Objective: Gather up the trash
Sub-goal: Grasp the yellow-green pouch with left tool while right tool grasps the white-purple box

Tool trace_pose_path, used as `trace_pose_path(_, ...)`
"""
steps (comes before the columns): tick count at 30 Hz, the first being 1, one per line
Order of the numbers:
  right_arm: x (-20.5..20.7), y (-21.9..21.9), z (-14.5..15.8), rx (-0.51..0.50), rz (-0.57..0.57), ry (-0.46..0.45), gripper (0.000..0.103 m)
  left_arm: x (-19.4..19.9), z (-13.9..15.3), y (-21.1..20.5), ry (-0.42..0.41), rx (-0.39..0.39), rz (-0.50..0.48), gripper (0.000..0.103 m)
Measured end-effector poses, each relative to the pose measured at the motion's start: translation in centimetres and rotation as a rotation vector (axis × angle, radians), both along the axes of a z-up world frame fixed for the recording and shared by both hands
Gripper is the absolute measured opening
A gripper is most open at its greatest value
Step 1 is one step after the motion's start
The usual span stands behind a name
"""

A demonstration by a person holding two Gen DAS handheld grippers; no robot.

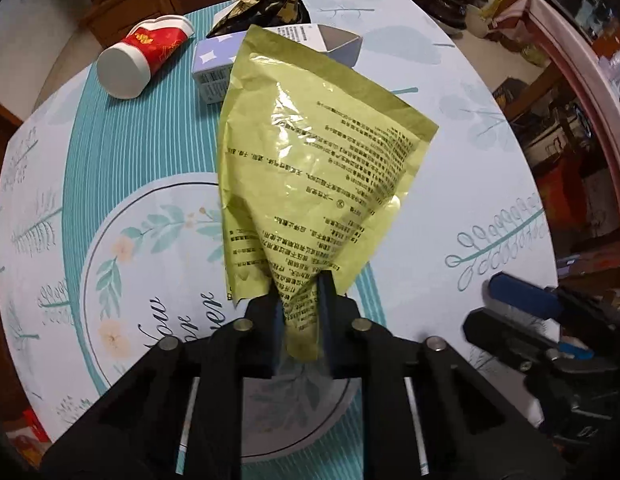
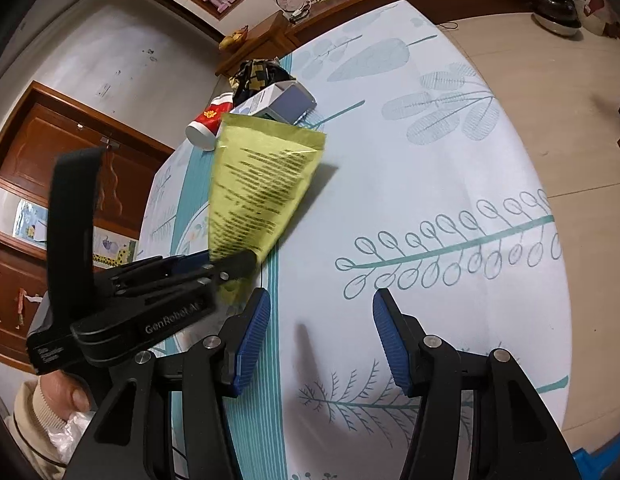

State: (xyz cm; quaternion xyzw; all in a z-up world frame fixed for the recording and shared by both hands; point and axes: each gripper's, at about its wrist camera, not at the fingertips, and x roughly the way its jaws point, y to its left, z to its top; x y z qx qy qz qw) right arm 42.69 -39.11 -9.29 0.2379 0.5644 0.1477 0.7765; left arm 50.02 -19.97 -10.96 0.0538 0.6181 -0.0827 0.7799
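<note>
Above tabletop (image 1: 450, 92): left tongs (image 1: 300, 320) pinch 1 yellow-green pouch (image 1: 310, 152), lifted. At 12 o'clock: 1 red cup (image 1: 138, 58), 1 box (image 1: 214, 68), 1 black bag (image 1: 266, 0). Right tongs (image 2: 322, 340) spread, holding nothing.

Trash pieces in view come to 4: 1 yellow-green pouch (image 1: 310, 168), 1 red-and-white cup (image 1: 138, 60) lying on its side, 1 pale purple box (image 1: 218, 68) and 1 crumpled black-and-gold bag (image 1: 266, 4). All 4 also show in the right wrist view: pouch (image 2: 262, 184), cup (image 2: 208, 124), box (image 2: 280, 106), bag (image 2: 258, 74). There is 1 surface (image 1: 450, 184), round and covered by 1 leaf-printed cloth. Grippers number 2: the left gripper (image 1: 300, 320) and the right gripper (image 2: 320, 340), each with 2 fingers, so 4 fingers (image 2: 252, 338) altogether, the right gripper's 2 padded in blue.
</note>
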Motion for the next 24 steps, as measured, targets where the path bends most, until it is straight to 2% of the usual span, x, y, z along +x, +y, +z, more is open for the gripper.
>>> trace_pose_path(4, 0.2, 0.2, -0.1, 0.001, 0.006, 0.007, 0.054, -0.5, 0.0, 0.3, -0.007, -0.025, 0.050, 0.001)
trace_pose_path(7, 0.5, 0.5, 0.2, -0.002, 0.017, -0.001, 0.054, -1.3, 0.6, 1.3, -0.004, -0.042, 0.105, 0.001)
trace_pose_path(12, 2.3, 1.1, 1.8, -0.027, 0.058, -0.050, 0.054, -2.4, 3.2, 4.5, -0.029, -0.077, 0.215, 0.000)
trace_pose_path(18, 7.7, 2.9, 4.3, -0.114, 0.168, -0.169, 0.055, -2.8, 6.5, 10.1, -0.073, -0.057, 0.367, 0.000)
trace_pose_path(24, 13.4, 4.8, 4.9, -0.200, 0.294, -0.286, 0.059, -2.7, 7.2, 14.4, -0.083, -0.060, 0.496, 0.000)
